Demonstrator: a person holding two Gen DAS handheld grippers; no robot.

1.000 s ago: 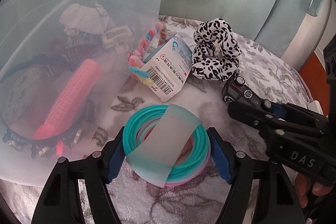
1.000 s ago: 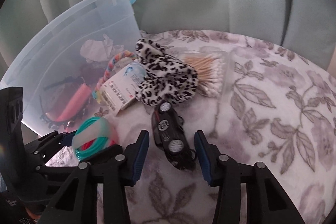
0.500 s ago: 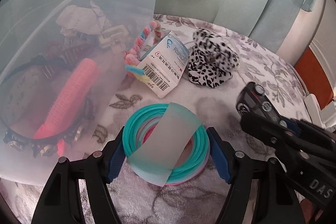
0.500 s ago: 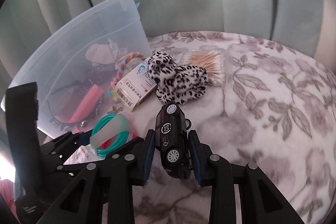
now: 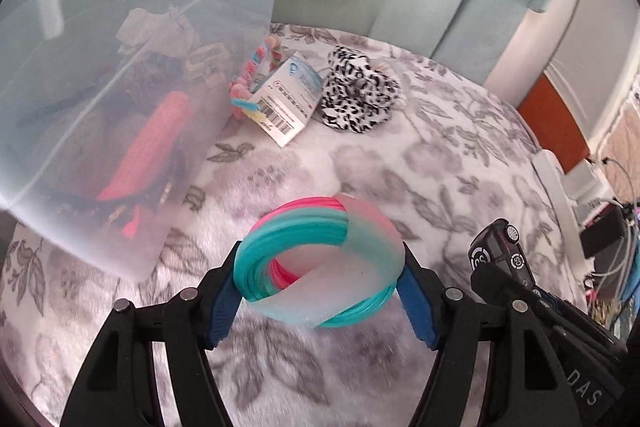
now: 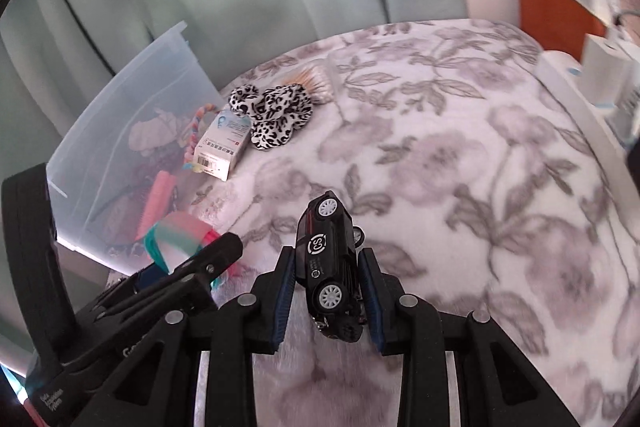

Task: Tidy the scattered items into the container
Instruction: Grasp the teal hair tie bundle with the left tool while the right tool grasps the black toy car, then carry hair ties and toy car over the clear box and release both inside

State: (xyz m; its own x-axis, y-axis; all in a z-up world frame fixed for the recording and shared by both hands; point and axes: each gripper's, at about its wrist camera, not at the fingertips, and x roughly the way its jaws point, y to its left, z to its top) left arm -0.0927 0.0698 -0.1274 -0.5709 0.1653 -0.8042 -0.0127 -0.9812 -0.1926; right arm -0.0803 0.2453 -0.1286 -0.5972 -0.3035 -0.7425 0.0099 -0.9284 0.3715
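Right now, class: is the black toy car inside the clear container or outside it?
Outside. The black toy car is clamped in the right gripper above the blanket, apart from the clear container.

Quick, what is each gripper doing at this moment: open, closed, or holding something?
Left gripper: closed on the bundle of rings.
Right gripper: closed on the black toy car.

Left gripper point(image 5: 320, 287): matte black plastic frame with triangular cut-outs, lower centre of the left wrist frame. Fingers point(image 5: 221, 301) carry blue ribbed pads. Silver round screw heads sit at the joints.

Right gripper point(image 6: 328, 297): identical black frame, lower centre of the right wrist frame, blue-padded fingers point(image 6: 285, 301), silver screws. White "DAS" lettering shows on its body, lower right of the left wrist frame.
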